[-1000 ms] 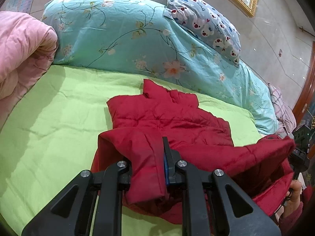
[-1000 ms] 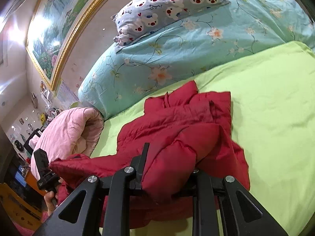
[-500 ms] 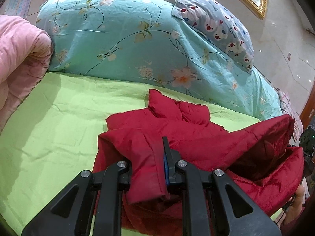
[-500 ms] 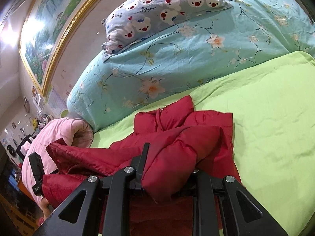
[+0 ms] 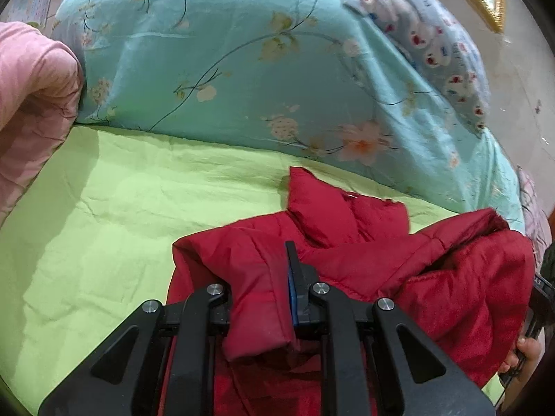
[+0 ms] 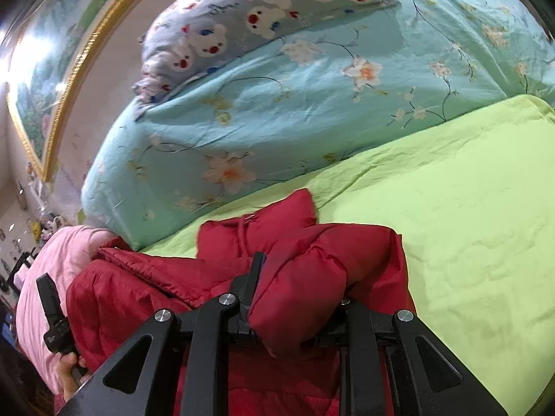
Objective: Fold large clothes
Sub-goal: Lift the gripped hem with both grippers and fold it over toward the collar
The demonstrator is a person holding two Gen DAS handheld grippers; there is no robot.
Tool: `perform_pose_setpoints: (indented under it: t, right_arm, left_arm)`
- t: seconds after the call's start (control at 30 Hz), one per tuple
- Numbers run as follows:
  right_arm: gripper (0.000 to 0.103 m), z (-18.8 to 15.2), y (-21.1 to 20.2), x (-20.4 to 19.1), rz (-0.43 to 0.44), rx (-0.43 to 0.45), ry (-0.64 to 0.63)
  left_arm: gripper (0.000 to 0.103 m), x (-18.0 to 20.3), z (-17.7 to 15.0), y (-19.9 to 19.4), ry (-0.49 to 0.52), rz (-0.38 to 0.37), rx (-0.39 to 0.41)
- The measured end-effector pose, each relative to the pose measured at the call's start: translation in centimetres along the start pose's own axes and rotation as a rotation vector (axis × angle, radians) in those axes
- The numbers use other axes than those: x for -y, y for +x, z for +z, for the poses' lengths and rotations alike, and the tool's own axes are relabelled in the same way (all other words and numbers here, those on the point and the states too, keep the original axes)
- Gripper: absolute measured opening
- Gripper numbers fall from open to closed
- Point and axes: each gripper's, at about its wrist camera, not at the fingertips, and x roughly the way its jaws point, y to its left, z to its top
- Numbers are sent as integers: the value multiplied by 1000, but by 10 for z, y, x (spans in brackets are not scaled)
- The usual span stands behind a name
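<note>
Red jacket [image 5: 347, 260] — pinched by left gripper [image 5: 260, 298], right gripper [image 6: 298, 298]

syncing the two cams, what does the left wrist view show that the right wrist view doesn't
Only the left wrist view: the person's right hand at the bottom right edge.

Only the right wrist view: the left hand on its handle, and shelf clutter far left.

Both: the red jacket pinched in that camera's tongs, the left tongs and the right tongs, plus green sheet, floral duvet, bear pillow, pink quilt.
</note>
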Motion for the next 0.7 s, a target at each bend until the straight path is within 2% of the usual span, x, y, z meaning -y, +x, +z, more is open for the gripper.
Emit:
perform_pose_setpoints:
  t: [0.17,0.43,0.7]
  right_arm:
    - [20,8,34,16,-41,-23,27]
    - [20,26,77,29,-71,-31,47]
    - [20,34,120,33,-89,-65,39]
  left_arm:
    - [15,-1,13,37,-12,20,-38]
    - [15,-1,33,74,-8,49,-51]
    - [18,-21,31,105,-76,56,-84]
